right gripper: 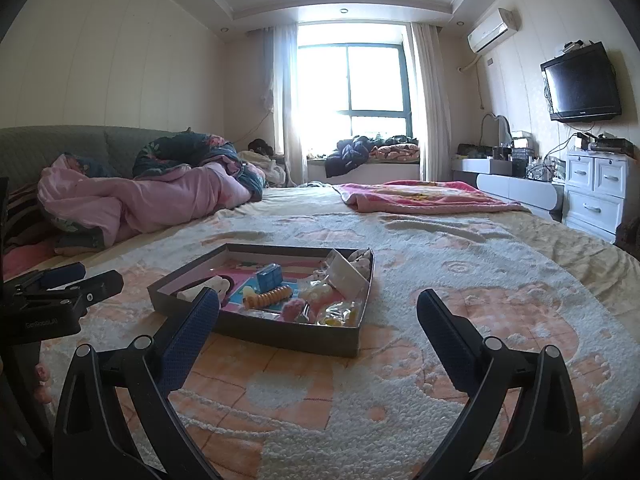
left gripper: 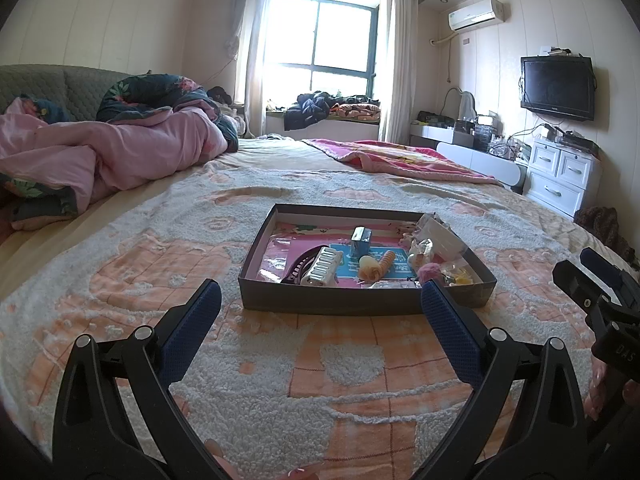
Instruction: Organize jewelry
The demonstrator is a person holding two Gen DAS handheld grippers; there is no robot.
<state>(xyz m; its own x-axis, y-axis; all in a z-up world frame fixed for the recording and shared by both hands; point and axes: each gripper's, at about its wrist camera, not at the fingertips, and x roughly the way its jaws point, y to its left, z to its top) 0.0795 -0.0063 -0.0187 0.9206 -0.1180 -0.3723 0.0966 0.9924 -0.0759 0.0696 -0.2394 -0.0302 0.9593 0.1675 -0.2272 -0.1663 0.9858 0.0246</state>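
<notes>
A shallow dark box [left gripper: 360, 302] sits on the bed, also in the right wrist view [right gripper: 280, 338]. It holds a silver hair clip [left gripper: 322, 268], a small blue box [left gripper: 361, 239], an orange spiral hair tie [left gripper: 386, 260], a pink pompom [left gripper: 428, 272] and clear bags [left gripper: 436, 236]. My left gripper [left gripper: 320, 300] is open and empty, just short of the box's near wall. My right gripper [right gripper: 318, 312] is open and empty, to the right of the box's near corner. Each gripper shows at the edge of the other's view.
The bed is covered by a fleecy peach and white blanket [left gripper: 280, 380]. A pink quilt [left gripper: 100, 152] is heaped at the left, a pink blanket [left gripper: 400, 156] lies far right. White drawers [left gripper: 560, 176] and a wall television [left gripper: 558, 88] stand at the right.
</notes>
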